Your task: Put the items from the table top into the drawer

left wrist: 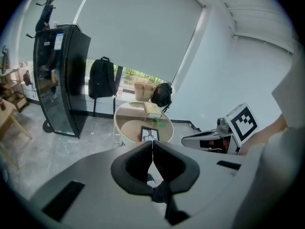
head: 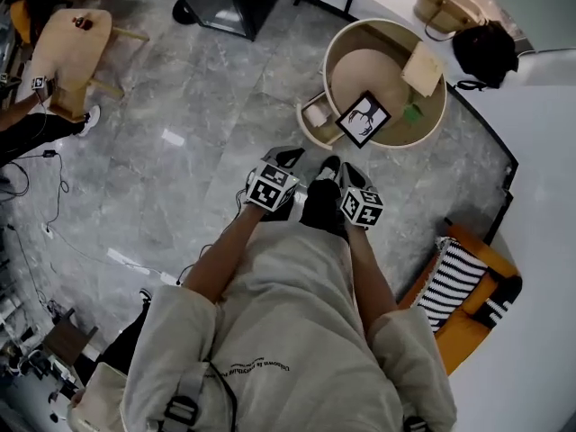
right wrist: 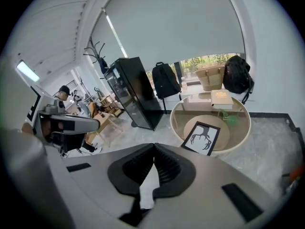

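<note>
Looking straight down: both grippers sit close together at waist level, right in front of the person's beige top. The left gripper [head: 288, 157] has its jaws pressed together with nothing between them. Same for the right gripper [head: 349, 176], pinched closed and empty. Under them there's just grey stone floor [head: 207, 106] and a pair of dark shoes.

A bit ahead is the round table [head: 328, 61], well apart from both grippers. The stuff is all on the table top: a framed picture [head: 364, 119] of black antlers at the near edge, a little green thing [head: 412, 112] just beside it, and a pale book [head: 422, 68] further back. The drawer [head: 317, 115] sticks out of the table's side, pulled open, right next to the picture.

Off to the right is an orange seat with a striped cushion [head: 459, 282]. Behind the table there's a black backpack [head: 485, 52] and a woven basket [head: 444, 3], and a tall black cabinet [left wrist: 59, 80] stands to the left.
</note>
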Demonstrator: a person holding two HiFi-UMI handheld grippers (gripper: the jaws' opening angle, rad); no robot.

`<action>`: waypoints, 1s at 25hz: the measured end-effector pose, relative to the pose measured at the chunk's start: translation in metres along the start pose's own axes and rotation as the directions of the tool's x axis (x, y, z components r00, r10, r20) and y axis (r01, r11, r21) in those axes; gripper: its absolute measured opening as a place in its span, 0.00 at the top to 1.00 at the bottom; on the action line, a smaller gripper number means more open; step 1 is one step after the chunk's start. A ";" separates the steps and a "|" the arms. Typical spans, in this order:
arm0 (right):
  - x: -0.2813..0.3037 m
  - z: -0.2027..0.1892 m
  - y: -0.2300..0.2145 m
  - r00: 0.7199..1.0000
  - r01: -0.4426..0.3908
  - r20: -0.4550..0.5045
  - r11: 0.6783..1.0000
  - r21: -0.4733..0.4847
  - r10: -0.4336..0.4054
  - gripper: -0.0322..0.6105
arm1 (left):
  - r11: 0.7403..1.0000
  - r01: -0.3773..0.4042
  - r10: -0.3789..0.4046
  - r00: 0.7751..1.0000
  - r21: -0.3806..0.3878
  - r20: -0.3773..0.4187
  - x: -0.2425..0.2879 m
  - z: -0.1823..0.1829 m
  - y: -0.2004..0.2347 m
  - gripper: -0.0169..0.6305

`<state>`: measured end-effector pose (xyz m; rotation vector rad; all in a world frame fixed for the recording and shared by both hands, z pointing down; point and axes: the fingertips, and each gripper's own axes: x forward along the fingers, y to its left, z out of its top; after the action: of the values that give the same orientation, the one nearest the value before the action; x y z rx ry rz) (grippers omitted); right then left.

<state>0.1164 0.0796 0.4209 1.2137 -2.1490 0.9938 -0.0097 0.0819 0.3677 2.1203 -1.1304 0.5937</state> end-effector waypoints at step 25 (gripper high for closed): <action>0.168 -0.114 -0.264 0.988 -0.057 -0.110 0.926 0.374 0.106 0.89 | 0.994 0.051 -0.064 0.988 -0.098 -0.138 0.323 -0.099 -0.016 0.94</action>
<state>0.2686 -0.0104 0.7030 1.1911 -1.9809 1.5246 0.1651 -0.0170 0.6394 1.9907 -0.9965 0.6402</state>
